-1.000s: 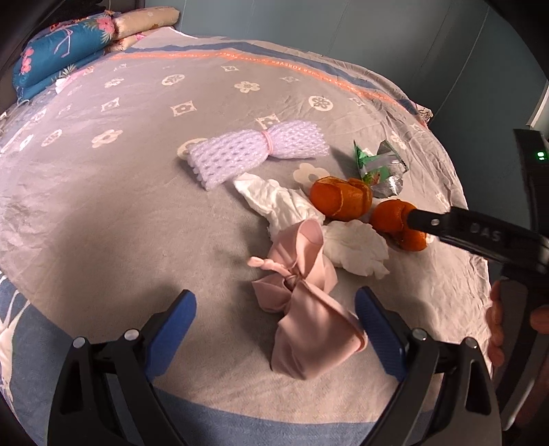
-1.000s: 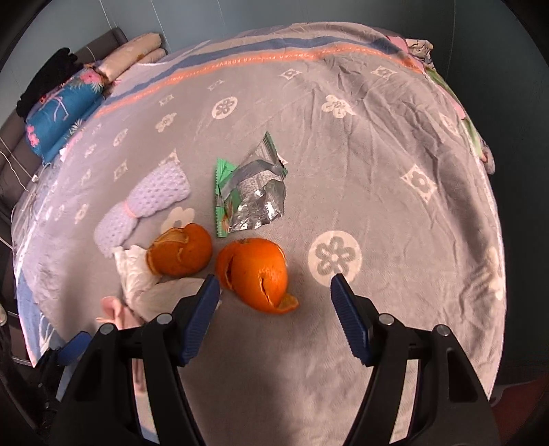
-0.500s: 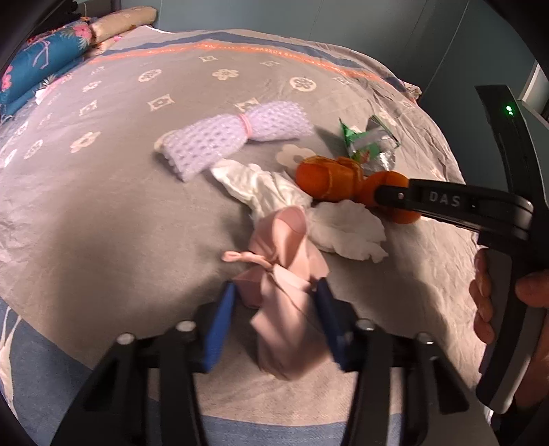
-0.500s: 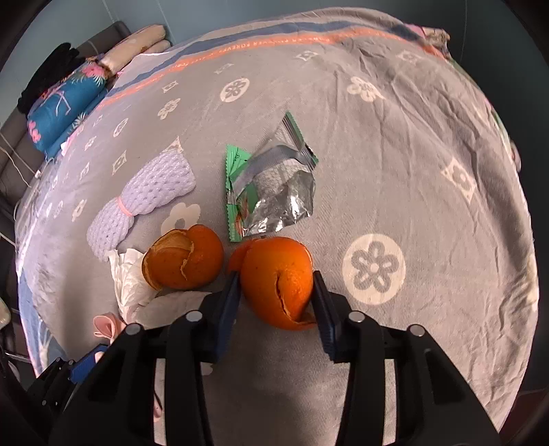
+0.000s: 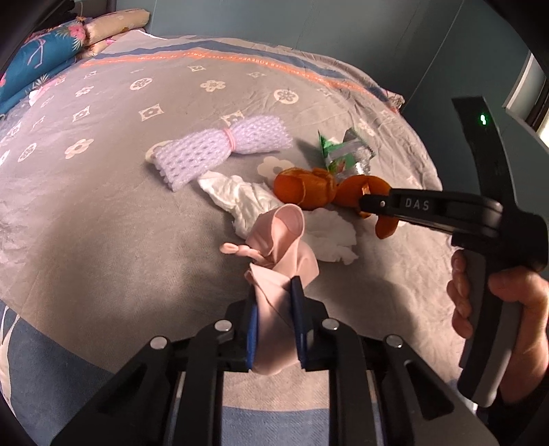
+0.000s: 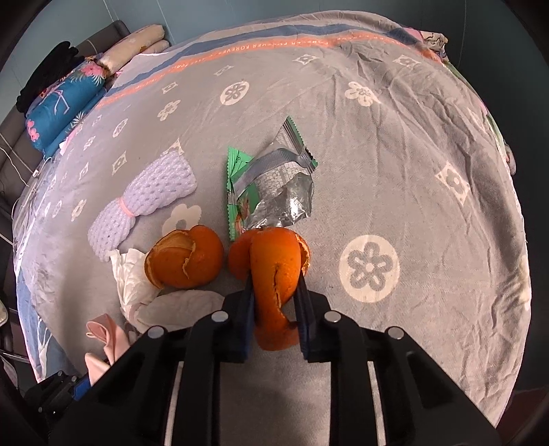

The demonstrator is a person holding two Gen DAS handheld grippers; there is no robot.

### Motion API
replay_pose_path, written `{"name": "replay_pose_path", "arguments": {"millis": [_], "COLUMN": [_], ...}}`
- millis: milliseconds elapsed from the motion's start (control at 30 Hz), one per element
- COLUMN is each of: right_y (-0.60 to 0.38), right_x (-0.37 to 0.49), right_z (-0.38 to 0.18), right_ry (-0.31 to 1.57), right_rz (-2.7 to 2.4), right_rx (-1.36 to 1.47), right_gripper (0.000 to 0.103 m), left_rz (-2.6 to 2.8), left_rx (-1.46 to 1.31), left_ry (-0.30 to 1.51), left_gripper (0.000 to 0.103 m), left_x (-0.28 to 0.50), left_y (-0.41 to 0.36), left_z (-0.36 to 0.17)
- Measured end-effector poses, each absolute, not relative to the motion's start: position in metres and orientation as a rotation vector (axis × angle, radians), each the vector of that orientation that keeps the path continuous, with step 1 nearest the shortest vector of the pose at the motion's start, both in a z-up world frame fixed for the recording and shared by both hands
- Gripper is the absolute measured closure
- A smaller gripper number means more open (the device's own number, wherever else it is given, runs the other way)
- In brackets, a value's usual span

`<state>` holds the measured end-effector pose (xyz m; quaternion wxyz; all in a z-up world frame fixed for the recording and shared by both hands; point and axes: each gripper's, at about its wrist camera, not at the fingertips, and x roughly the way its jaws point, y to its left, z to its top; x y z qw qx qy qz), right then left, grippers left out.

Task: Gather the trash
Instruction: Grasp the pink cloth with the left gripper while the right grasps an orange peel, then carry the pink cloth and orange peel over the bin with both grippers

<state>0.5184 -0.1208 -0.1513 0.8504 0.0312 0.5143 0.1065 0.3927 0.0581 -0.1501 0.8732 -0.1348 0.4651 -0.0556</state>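
Observation:
My left gripper point(image 5: 273, 295) is shut on a pink bag point(image 5: 281, 247) at the near edge of the bed. My right gripper point(image 6: 273, 284) is shut on an orange peel point(image 6: 271, 264); it also shows in the left wrist view point(image 5: 363, 206), held at the right. A second orange peel point(image 6: 185, 257) lies just left of it. White tissues point(image 5: 240, 195) lie between the pink bag and the peels. A green and silver wrapper point(image 6: 271, 185) lies behind the peels. A purple foam net point(image 6: 144, 202) lies further left.
All of it rests on a grey patterned bedspread point(image 6: 394, 154). Pillows and a blue floral quilt point(image 6: 61, 106) are piled at the far left end of the bed. A teal wall point(image 5: 308, 27) runs behind the bed.
Both grippers went from wide open to shut: the left closed on the pink bag, the right on the orange peel. The peel now hangs slightly lifted.

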Motion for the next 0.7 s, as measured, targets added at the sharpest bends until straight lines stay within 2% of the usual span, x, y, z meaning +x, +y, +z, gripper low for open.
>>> {"name": "replay_pose_path", "arguments": {"millis": [400,700], "right_y": [-0.14,-0.164], "right_x": [0.489,0.425], "right_z": [-0.111,-0.064], "right_ry": [1.036,0.967], "right_rz": [0.217,0.267], "right_rx": [0.065,0.062], "right_gripper": [0.084,0.084], "left_rz": [-0.109,-0.051], "left_rx": [-0.357,-0.355], "left_ry": [0.896,0.874], "left_gripper": [0.087,0.087], "left_x": [0.373,0.355], "left_y": [0.082,0.087], "left_z": [-0.123,-0.111]}}
